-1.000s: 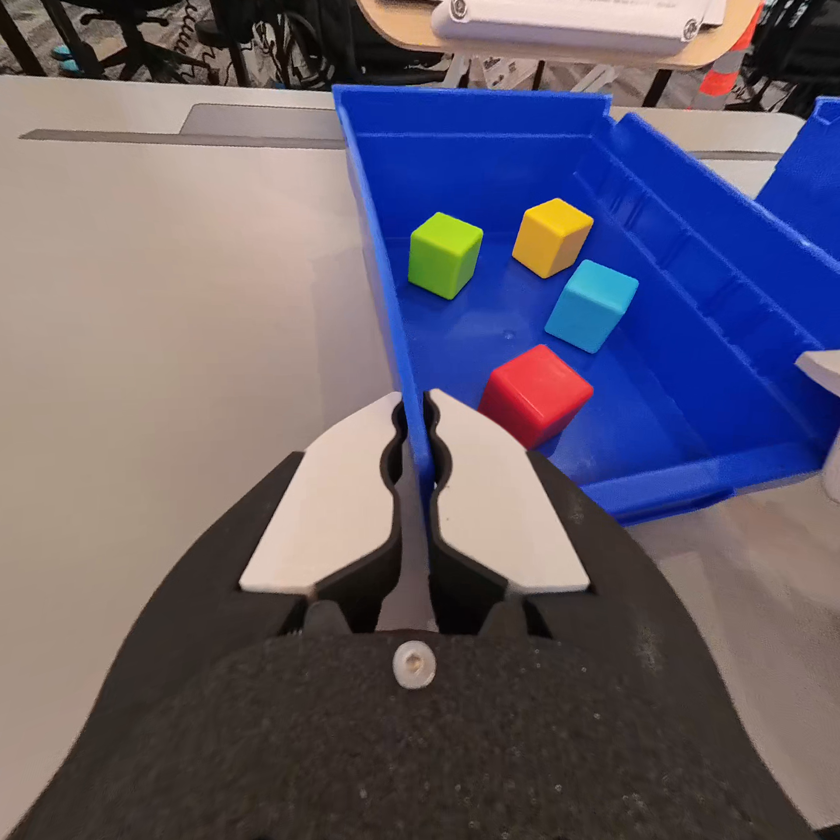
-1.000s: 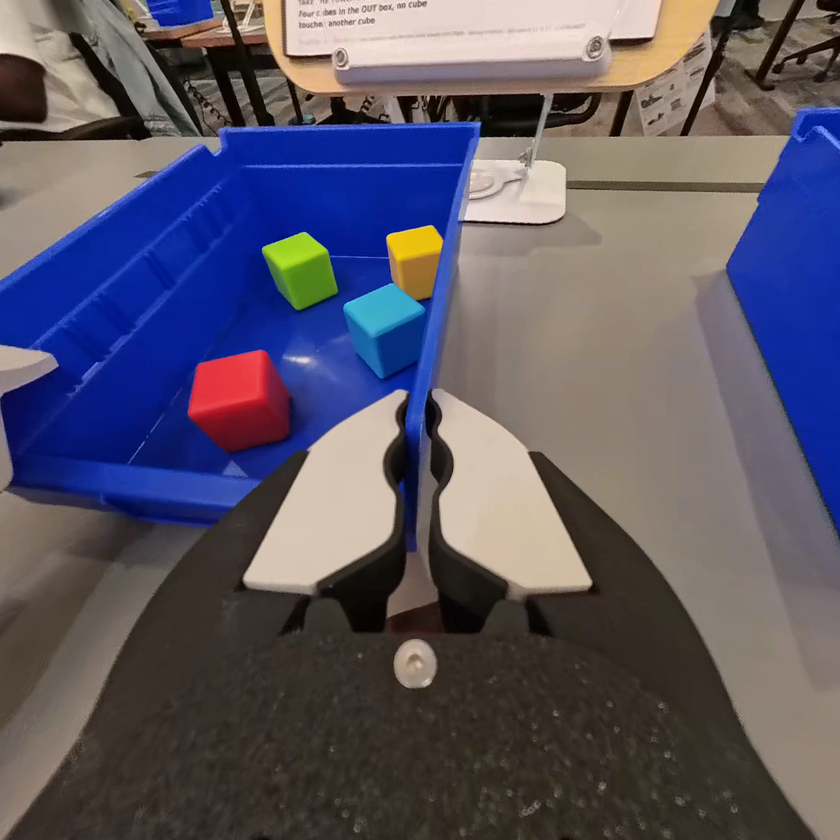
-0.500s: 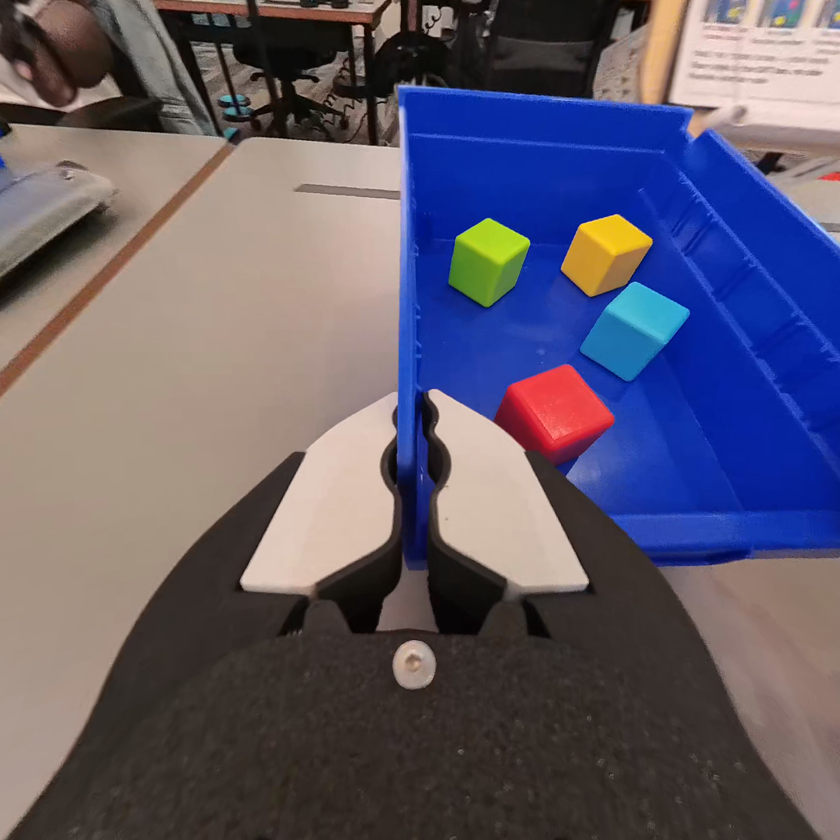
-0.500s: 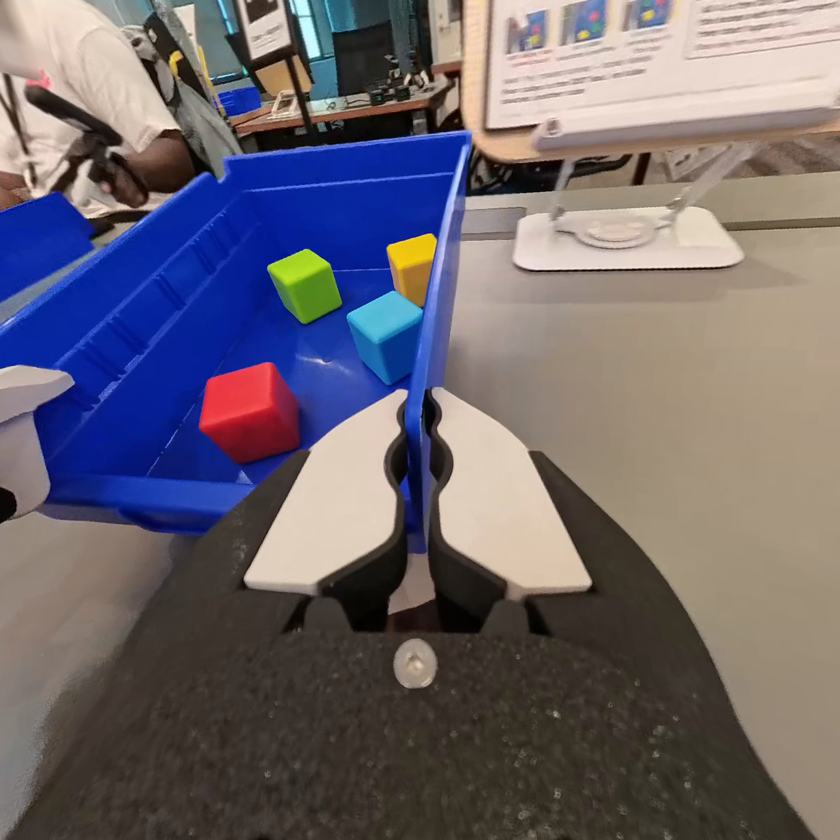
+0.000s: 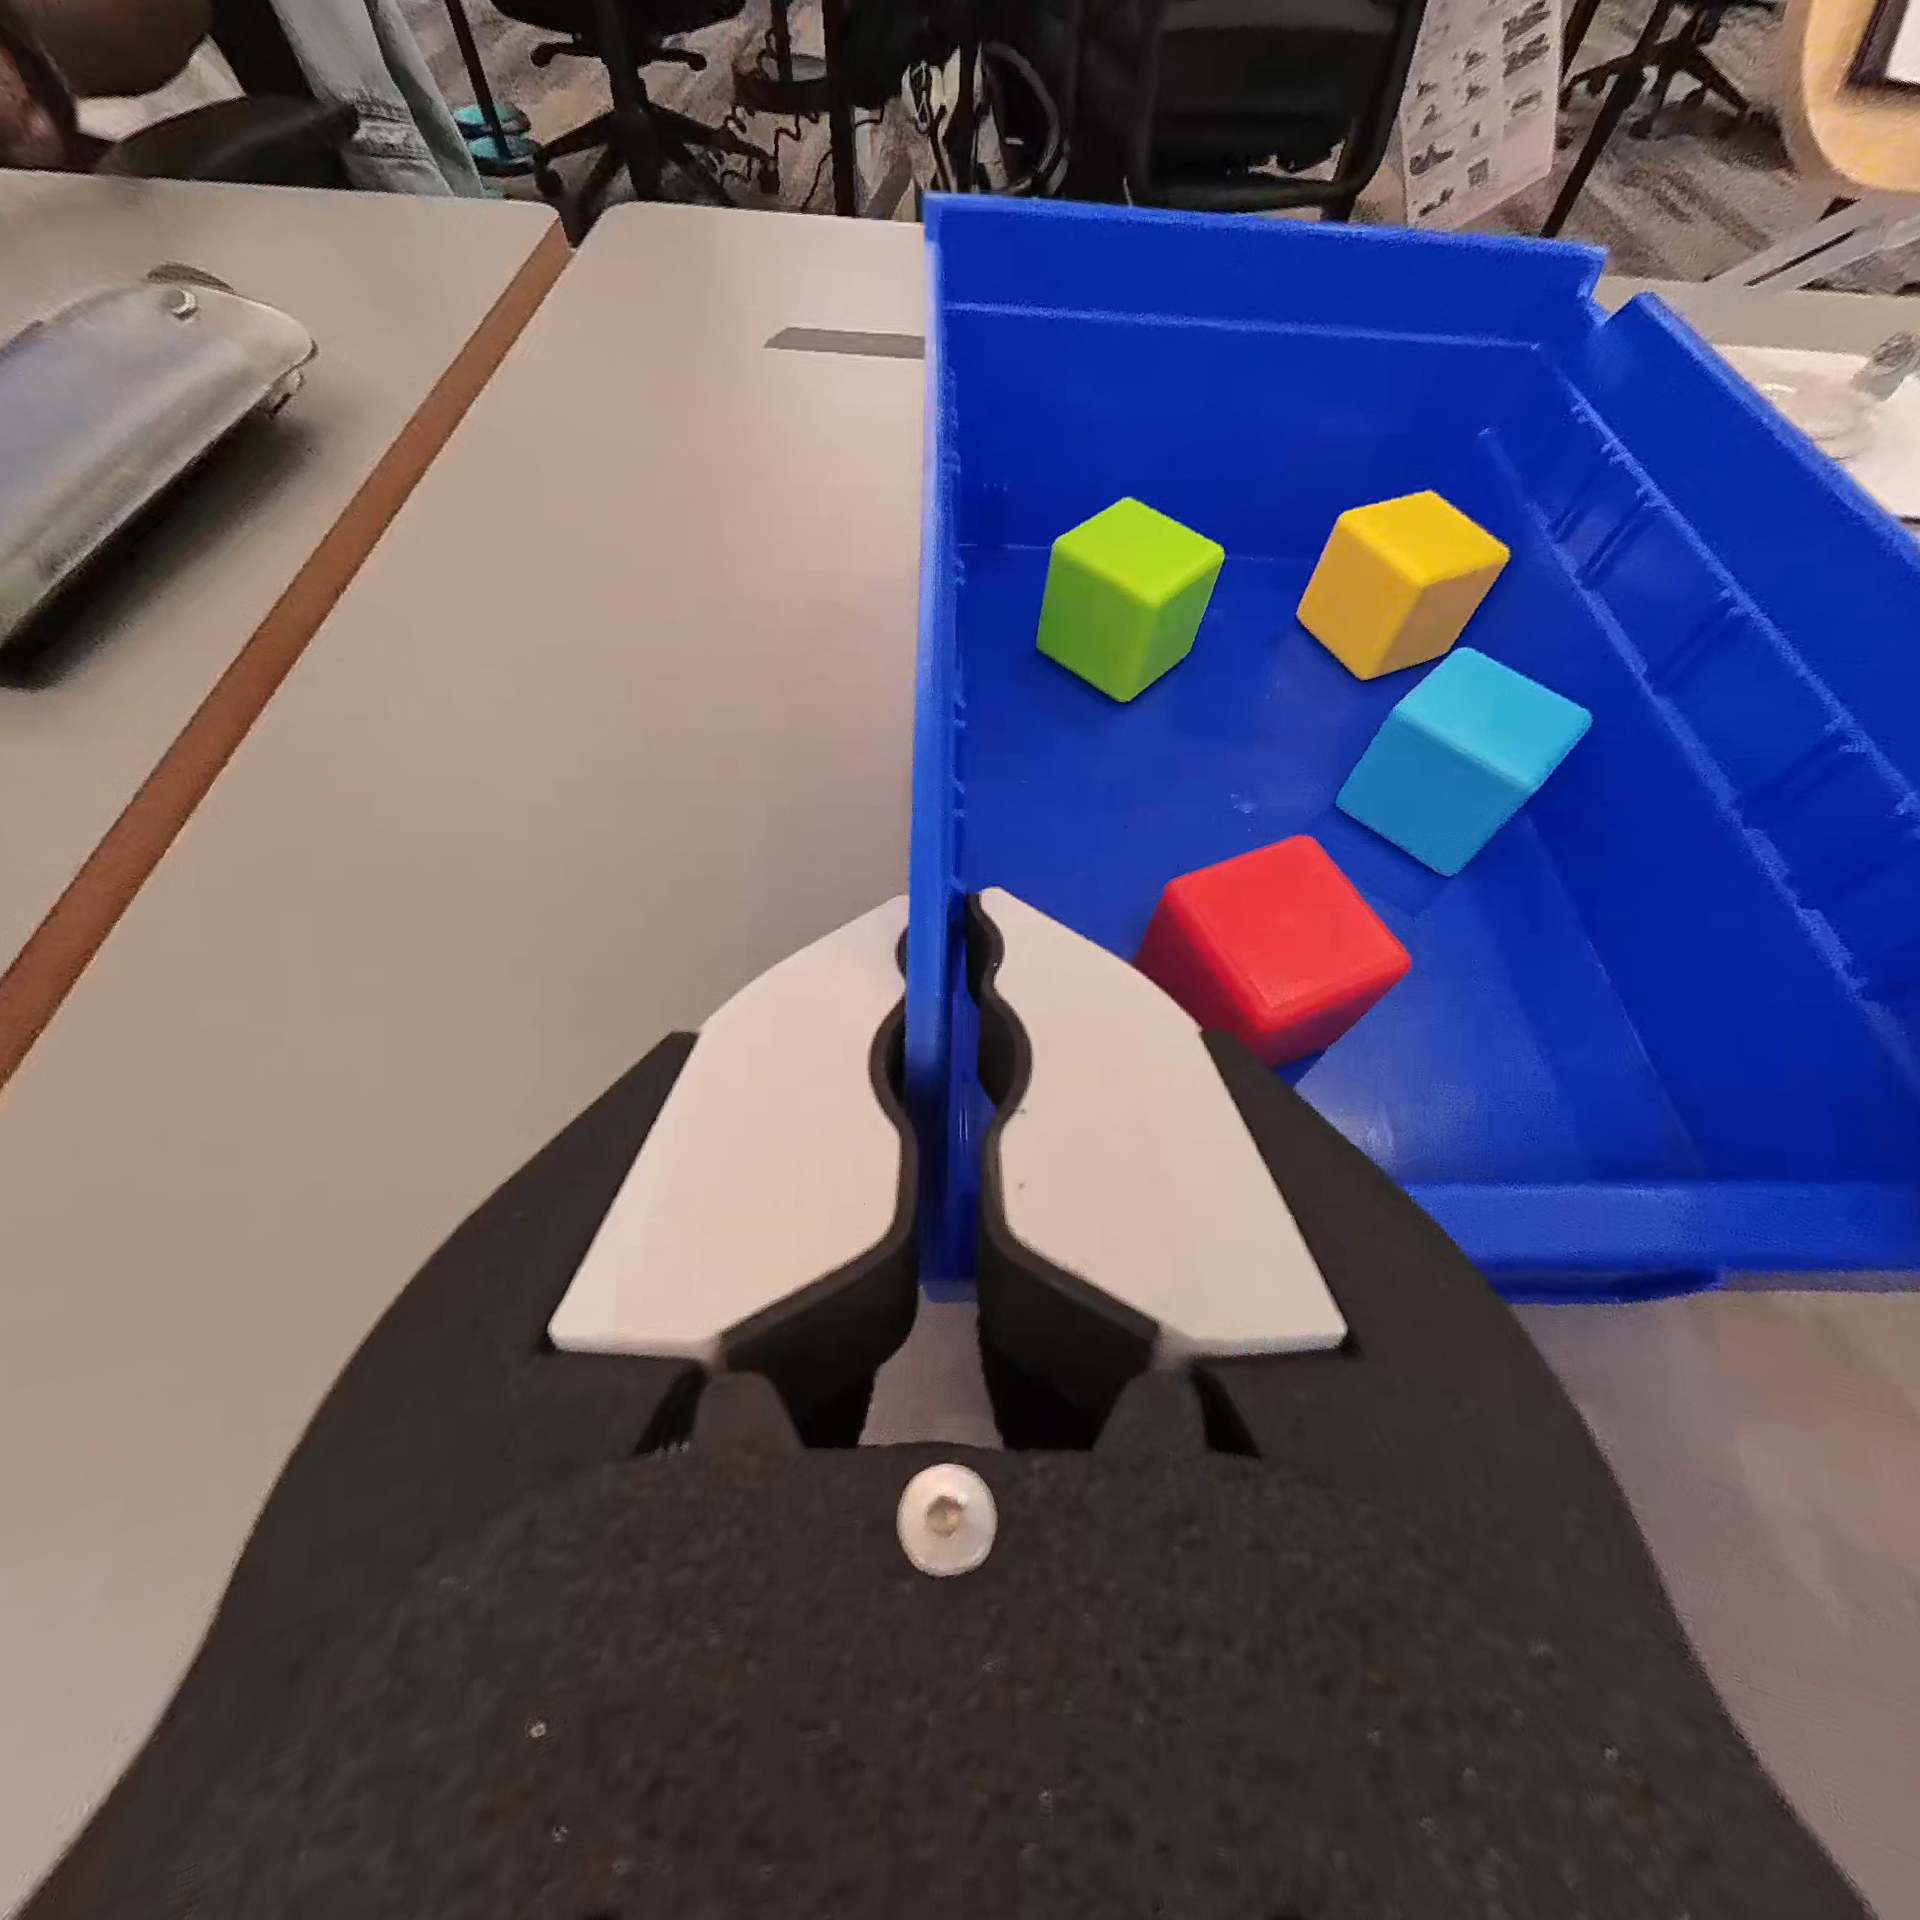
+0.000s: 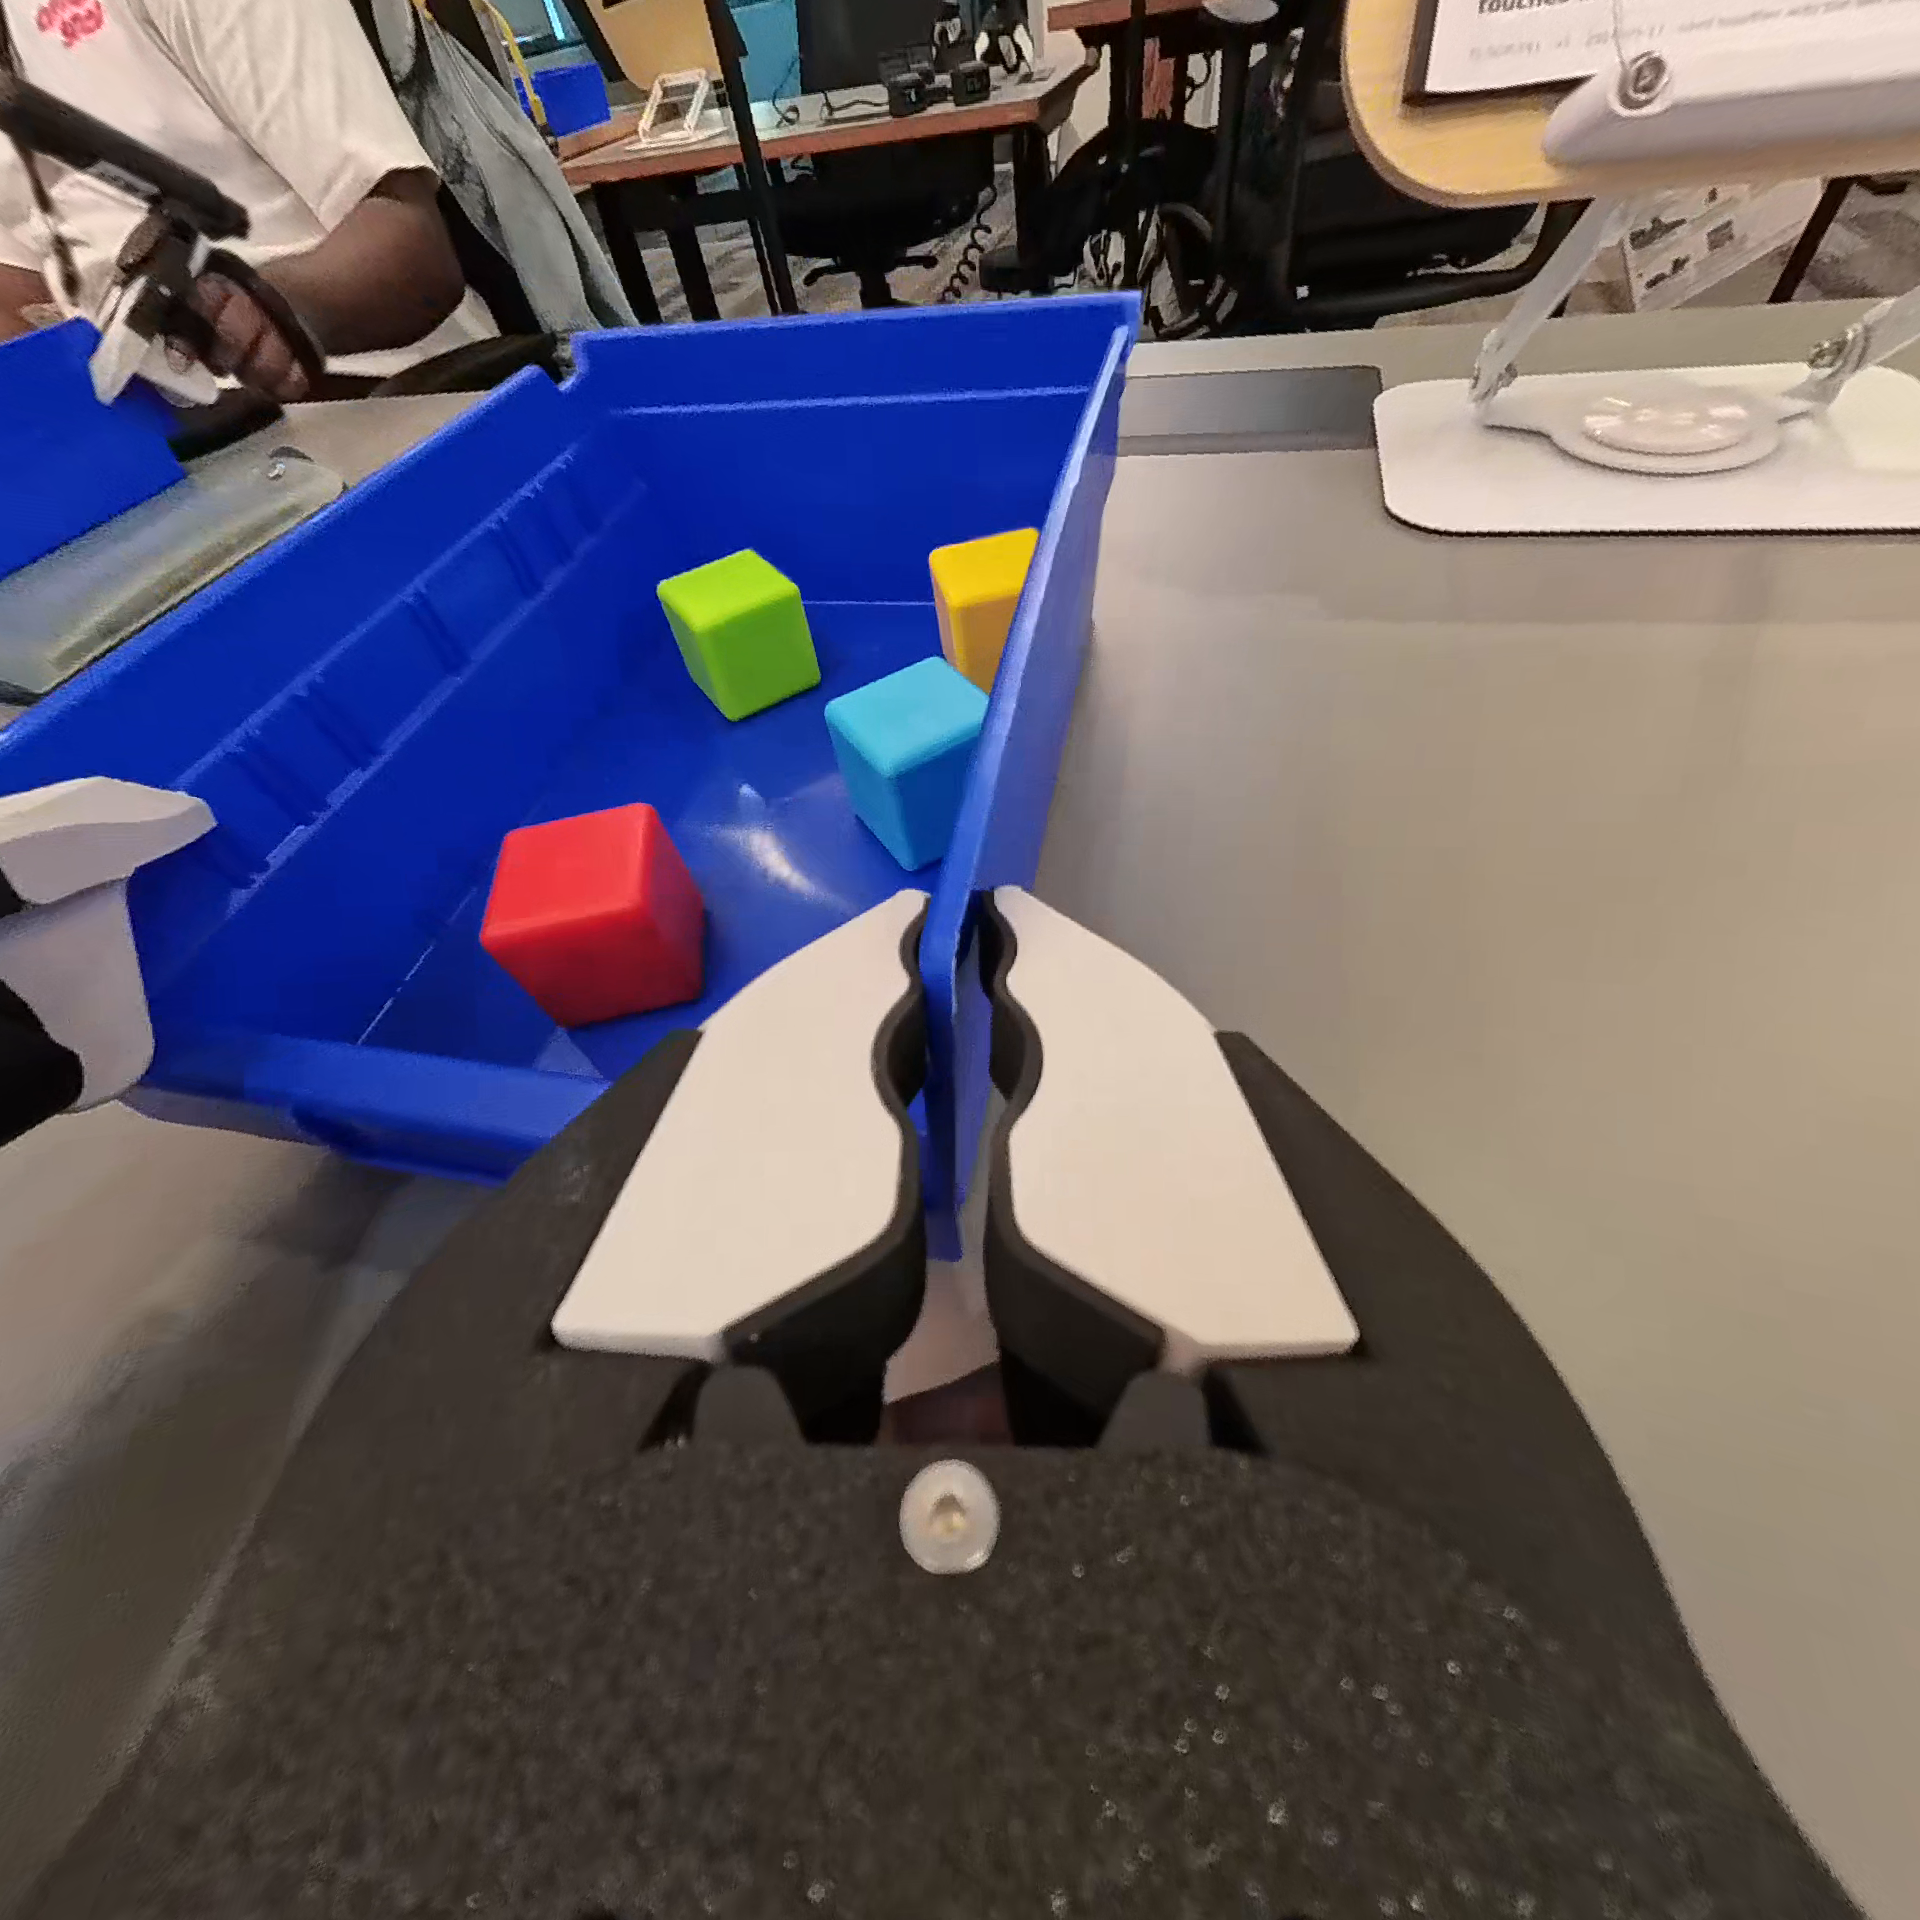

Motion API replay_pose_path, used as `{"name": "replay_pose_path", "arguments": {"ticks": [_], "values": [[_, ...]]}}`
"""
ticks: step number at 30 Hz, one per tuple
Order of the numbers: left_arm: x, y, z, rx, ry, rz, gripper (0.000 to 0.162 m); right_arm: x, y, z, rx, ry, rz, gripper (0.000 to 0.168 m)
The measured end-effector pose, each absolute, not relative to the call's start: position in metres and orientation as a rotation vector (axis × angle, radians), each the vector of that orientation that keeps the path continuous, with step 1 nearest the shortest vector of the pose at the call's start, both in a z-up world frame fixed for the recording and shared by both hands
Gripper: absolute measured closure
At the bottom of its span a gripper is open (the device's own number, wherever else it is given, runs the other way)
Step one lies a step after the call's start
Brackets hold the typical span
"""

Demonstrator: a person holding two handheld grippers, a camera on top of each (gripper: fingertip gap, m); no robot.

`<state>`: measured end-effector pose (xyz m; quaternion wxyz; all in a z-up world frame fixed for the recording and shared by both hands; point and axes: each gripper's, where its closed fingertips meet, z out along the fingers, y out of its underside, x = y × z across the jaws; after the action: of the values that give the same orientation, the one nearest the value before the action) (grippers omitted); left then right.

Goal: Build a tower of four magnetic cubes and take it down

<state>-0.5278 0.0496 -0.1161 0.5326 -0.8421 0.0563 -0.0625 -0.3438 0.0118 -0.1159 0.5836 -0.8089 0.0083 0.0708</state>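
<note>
My left gripper (image 5: 940,914) is clenched on the bin's (image 5: 1247,343) left wall and my right gripper (image 6: 951,909) on its right wall, each thin blue panel pinched between the jaws near the front corner. In the right view the bin's front edge looks lifted off the table (image 6: 1455,831), so I judge I carry it two-handed.

The four cubes lie loose and apart on the bin floor: red (image 5: 1278,945) nearest the front, cyan (image 5: 1465,758) by the right wall, yellow (image 5: 1403,577) just behind it, green (image 5: 1130,592) near the left wall.

They look like hard, smooth plastic, probably light and stiff, so a plain squeeze across two opposite flat faces should hold. Smooth faces may slip on a corner, so I'd square my jaws first. Being magnetic, neighbours may snap together; yellow and cyan sit close enough to worry me.
</note>
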Motion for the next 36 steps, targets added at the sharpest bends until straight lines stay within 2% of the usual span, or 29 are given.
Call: {"name": "replay_pose_path", "arguments": {"ticks": [5, 6, 8, 11, 15, 19, 22, 25, 31, 36], "values": [[-0.528, 0.050, -0.116, -1.998, 0.105, -0.204, 0.157, -0.345, 0.013, -0.116, -1.890, -0.020, 0.226, 0.158], [-0.530, 0.050, -0.116, -1.996, 0.087, -0.206, 0.154, -0.347, 0.011, -0.116, -1.899, -0.046, 0.264, 0.152], [-0.539, 0.047, -0.112, -1.977, 0.011, -0.170, 0.129, -0.344, 0.002, -0.113, -1.907, -0.089, 0.314, 0.136], [-0.546, 0.030, -0.085, -1.870, -0.076, -0.138, 0.122, -0.325, -0.023, -0.098, -1.842, -0.221, 0.367, 0.132], [-0.489, 0.001, -0.066, -1.782, 0.037, -0.281, 0.115, -0.279, -0.071, -0.102, -1.814, -0.458, 0.459, 0.132], [-0.393, -0.038, -0.072, -1.760, 0.173, -0.569, 0.114, -0.196, -0.112, -0.116, -1.821, -0.474, 0.487, 0.132], [-0.318, -0.085, -0.088, -1.770, 0.317, -0.771, 0.112, -0.137, -0.143, -0.108, -1.774, -0.380, 0.554, 0.133], [-0.269, -0.120, -0.102, -1.769, 0.481, -0.796, 0.112, -0.093, -0.168, -0.091, -1.692, -0.239, 0.638, 0.138], [-0.245, -0.131, -0.113, -1.741, 0.680, -0.647, 0.112, -0.059, -0.171, -0.099, -1.679, -0.104, 0.719, 0.136], [-0.251, -0.125, -0.118, -1.782, 0.643, -0.716, 0.112, -0.070, -0.167, -0.113, -1.738, -0.123, 0.737, 0.134]]}}
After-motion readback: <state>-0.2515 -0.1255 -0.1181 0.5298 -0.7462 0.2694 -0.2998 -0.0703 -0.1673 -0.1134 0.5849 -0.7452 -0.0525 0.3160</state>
